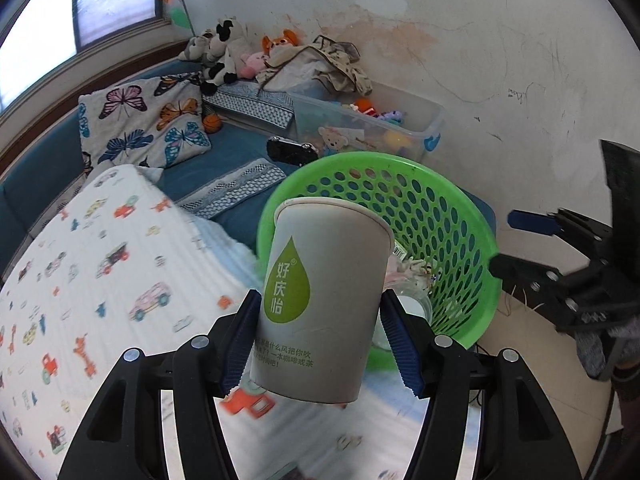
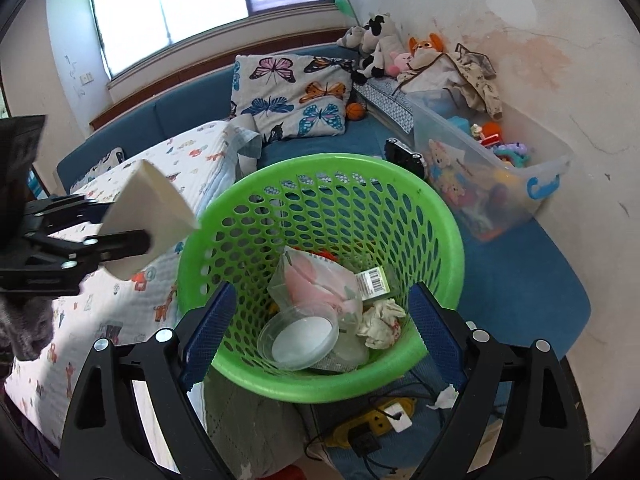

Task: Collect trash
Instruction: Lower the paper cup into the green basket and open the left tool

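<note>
1. Cup: a white paper cup with a green drop logo, held upright and slightly tilted in the left gripper, whose blue pads press on its lower sides at about half opening.
2. In the left view the cup hangs over the bed's quilt, just near and left of the green basket; in the right view it shows at the far left, close to the basket's left rim, outside it.
3. The right gripper stands wide open with nothing pressed between its pads; the basket's near rim sits between its fingers, and I cannot tell whether a pad touches it.
4. Inside the basket lie a clear round lid, a pink and white wrapper, a barcoded packet and a crumpled tissue.
5. Far right by the wall stands a clear toy bin; plush toys and a butterfly pillow lie farther back.
6. A yellow power strip lies on the floor near the basket.
</note>
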Available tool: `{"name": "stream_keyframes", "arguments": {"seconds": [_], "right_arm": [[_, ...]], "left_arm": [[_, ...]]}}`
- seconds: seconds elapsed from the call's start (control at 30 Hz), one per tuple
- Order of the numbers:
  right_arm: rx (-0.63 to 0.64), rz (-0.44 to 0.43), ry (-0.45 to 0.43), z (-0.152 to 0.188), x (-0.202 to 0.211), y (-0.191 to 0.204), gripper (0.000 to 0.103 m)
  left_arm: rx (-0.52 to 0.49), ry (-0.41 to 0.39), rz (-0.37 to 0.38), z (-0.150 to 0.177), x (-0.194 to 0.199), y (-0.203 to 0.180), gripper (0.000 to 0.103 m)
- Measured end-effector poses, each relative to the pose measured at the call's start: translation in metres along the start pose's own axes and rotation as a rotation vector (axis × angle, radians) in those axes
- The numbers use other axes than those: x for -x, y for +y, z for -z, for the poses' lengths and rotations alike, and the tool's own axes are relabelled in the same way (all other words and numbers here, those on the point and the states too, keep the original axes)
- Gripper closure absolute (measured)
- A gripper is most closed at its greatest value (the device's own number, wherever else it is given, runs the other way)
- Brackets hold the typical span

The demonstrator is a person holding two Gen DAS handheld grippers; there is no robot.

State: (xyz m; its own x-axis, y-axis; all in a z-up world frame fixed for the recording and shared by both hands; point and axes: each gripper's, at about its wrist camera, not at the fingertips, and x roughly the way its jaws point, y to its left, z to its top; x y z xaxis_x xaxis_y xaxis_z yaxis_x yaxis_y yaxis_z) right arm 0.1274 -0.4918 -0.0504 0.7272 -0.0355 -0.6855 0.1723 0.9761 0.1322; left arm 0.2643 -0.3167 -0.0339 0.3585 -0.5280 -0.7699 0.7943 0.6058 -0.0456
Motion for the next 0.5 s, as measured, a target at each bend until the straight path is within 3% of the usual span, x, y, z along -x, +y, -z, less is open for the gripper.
{"name": "stream_keyframes", "arguments": {"seconds": [0.5], "right_arm": [[-0.030, -0.031, 0.024, 0.018, -0.002, -0.002, 0.016]], "left_arm": [[0.029, 0.085, 0.013, -0.009, -0.045, -0.015, 0.043]]}}
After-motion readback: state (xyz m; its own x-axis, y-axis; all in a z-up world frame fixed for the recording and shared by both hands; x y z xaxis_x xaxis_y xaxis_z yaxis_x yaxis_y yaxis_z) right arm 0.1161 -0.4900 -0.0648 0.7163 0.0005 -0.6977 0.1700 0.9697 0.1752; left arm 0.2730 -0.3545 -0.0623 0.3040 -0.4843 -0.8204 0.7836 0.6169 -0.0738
